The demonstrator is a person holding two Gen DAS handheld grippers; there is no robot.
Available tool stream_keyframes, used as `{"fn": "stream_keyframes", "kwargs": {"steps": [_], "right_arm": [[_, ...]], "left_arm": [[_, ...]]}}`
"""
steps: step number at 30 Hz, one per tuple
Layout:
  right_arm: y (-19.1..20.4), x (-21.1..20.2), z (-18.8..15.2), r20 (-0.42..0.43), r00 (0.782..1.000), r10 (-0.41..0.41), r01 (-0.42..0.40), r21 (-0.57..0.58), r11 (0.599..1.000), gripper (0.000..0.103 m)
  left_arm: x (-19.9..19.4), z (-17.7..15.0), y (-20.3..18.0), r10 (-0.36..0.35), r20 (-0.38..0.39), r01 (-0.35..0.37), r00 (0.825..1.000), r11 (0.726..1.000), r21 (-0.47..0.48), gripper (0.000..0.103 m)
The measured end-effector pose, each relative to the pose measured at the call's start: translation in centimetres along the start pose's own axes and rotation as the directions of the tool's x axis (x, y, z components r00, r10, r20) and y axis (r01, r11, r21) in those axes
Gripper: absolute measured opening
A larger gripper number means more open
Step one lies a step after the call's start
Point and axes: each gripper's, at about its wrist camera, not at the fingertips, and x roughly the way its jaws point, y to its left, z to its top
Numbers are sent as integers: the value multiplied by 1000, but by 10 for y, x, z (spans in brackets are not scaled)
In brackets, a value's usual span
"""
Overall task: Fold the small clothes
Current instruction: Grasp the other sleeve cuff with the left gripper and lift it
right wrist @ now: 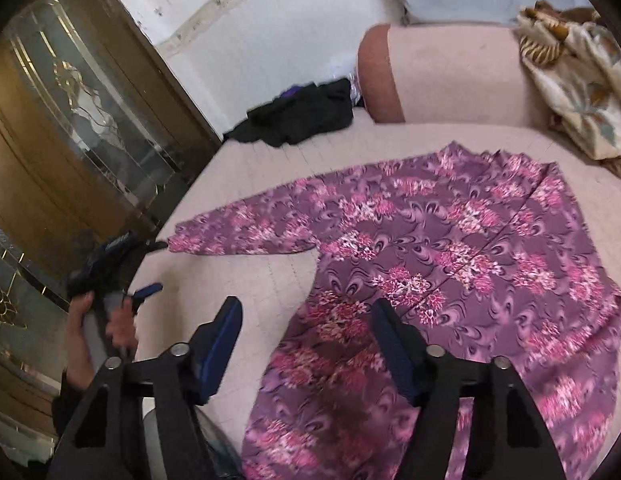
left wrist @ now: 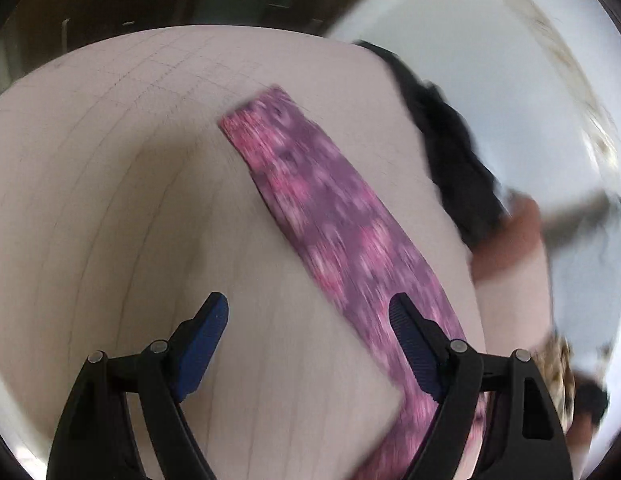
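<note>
Both grippers wide and empty, left gripper (left wrist: 308, 320) beside sleeve, right gripper (right wrist: 306, 324) above purple floral garment (right wrist: 450, 264)

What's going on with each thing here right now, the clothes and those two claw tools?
Purple top: spread flat, sleeve out, not yet folded.
Black clothes: crumpled heap.
Patterned cloth: bunched against cushion.
Left gripper: open, holding nothing.
Right gripper: open, holding nothing.
</note>
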Motion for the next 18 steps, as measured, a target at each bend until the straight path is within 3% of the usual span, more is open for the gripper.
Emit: {"fn": "stream_keyframes", "kwargs": {"steps": [3, 6, 7, 9, 10, 11, 13, 15, 18], "right_arm": [[-16, 22, 3, -23, 1000, 5, -4, 11, 1000, 64], [-30, 37, 1, -41, 999, 6, -5, 32, 999, 53], [-33, 40, 1, -46, 999, 10, -9, 40, 999, 46], [-38, 48, -1, -60, 998, 16, -13, 55, 998, 43], [-40, 50, -2, -66, 998, 15, -11, 60, 998, 40], [-40, 52, -3, -74, 997, 18, -13, 65, 998, 38], [-39, 52, -2, -80, 997, 23, -18, 67, 998, 37], [-35, 48, -1, -73, 997, 14, -10, 57, 998, 37], [-33, 36, -1, -57, 998, 2, 2, 60, 998, 37]], "left_arm": [[35, 29, 1, 42, 20, -41, 999, 999, -36, 82], [61, 42, 4, 86, -6, -86, 996, 993, -80, 79], [63, 44, 2, 89, 24, -86, 996, 993, -82, 79], [68, 46, -3, 110, 63, -106, 992, 992, -68, 78], [71, 47, -4, 125, 79, -120, 989, 991, -67, 69], [73, 48, -8, 167, 97, -162, 981, 985, -57, 47], [75, 51, -12, 199, 99, -197, 975, 980, -34, 16], [73, 47, -18, 187, 80, -187, 979, 982, -3, 11], [36, 22, -54, 141, 215, -177, 966, 972, 154, 11]]}}
